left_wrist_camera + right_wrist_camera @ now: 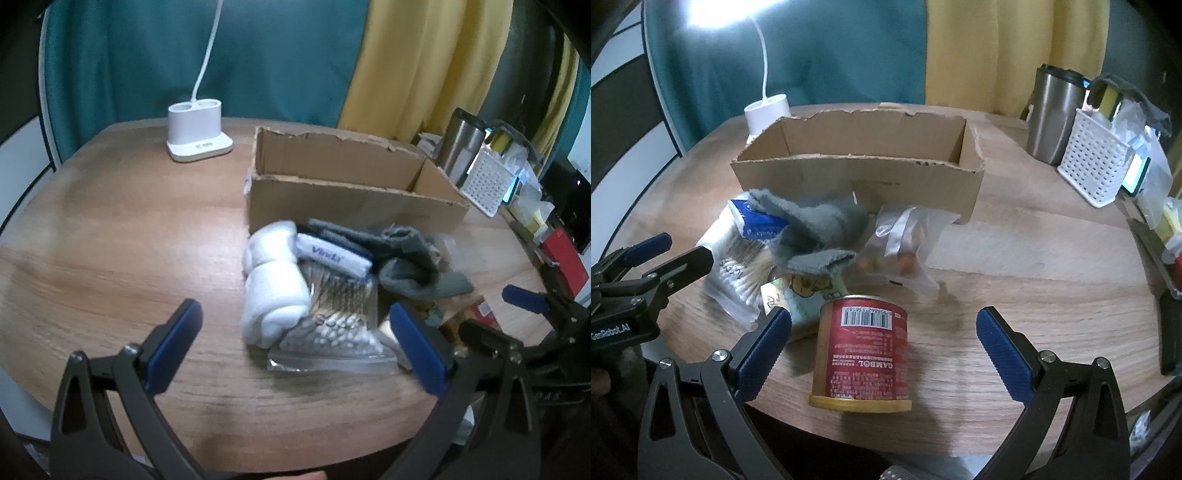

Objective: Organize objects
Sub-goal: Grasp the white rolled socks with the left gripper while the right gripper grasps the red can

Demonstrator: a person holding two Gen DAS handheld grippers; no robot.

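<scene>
An open cardboard box (pixel 354 199) (pixel 864 177) stands on the round wooden table (pixel 122 236) (pixel 1034 280). In front of it lies a pile: a white rolled cloth (pixel 273 291), a bag of cotton swabs (pixel 332 332) (pixel 735 284), a blue-white tissue pack (pixel 332 254) (pixel 757 221), a grey cloth (pixel 410 262) (pixel 816 229) and a clear bag with small brown items (pixel 905 243). A red can (pixel 862 354) lies upside down near the front edge. My left gripper (pixel 295 343) is open, just short of the swab bag. My right gripper (pixel 884 350) is open, its fingers either side of the can.
A white lamp base (pixel 197 133) (pixel 766 110) stands at the back left. A steel tumbler (pixel 463 147) (pixel 1052 114) and a white perforated basket (pixel 487 181) (pixel 1097 158) stand at the right with clutter behind. Teal and yellow curtains hang behind the table.
</scene>
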